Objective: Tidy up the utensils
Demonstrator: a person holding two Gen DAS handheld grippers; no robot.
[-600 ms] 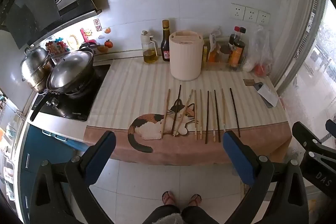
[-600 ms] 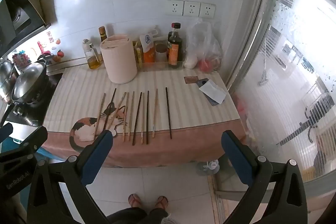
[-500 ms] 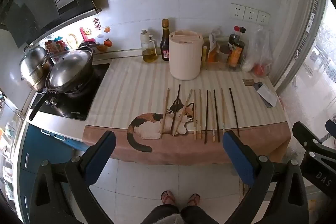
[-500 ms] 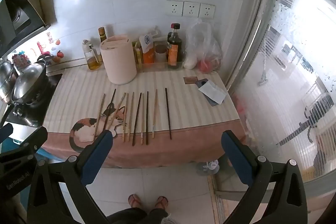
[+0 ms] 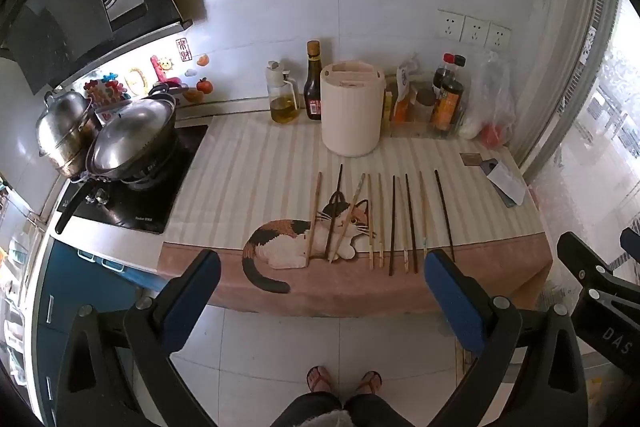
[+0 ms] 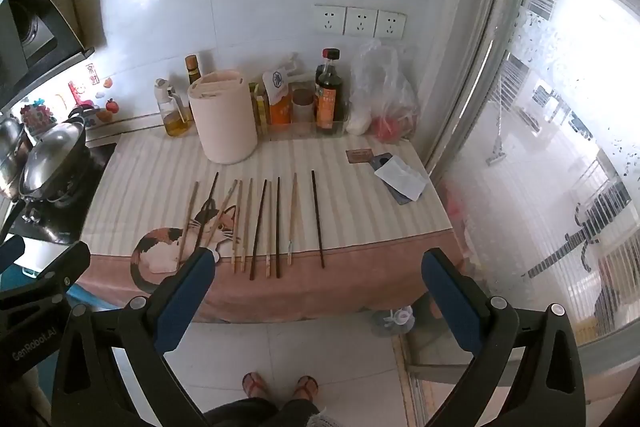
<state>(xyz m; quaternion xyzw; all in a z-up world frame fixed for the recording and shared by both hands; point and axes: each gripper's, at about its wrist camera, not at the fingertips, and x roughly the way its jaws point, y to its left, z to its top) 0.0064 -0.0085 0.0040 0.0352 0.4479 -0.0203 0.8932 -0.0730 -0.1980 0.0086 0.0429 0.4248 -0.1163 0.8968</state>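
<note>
Several loose chopsticks (image 5: 380,219), dark and light wood, lie side by side on a striped cloth with a cat picture (image 5: 256,187); they also show in the right wrist view (image 6: 260,223). A cream utensil holder (image 5: 352,111) stands upright behind them, also in the right wrist view (image 6: 222,121). My left gripper (image 5: 322,291) is open and empty, held back from the counter's front edge. My right gripper (image 6: 316,291) is open and empty too, to the right of the left one.
A stove with a lidded wok (image 5: 128,143) and a steel pot (image 5: 64,131) is at the left. Oil and sauce bottles (image 5: 314,87), jars and a plastic bag (image 6: 384,99) line the back wall. A phone with paper (image 6: 400,179) lies at the right. A window (image 6: 560,147) is at the right.
Both grippers have drifted very slightly; the counter sits a touch higher in the views. Nothing on the counter has moved.
</note>
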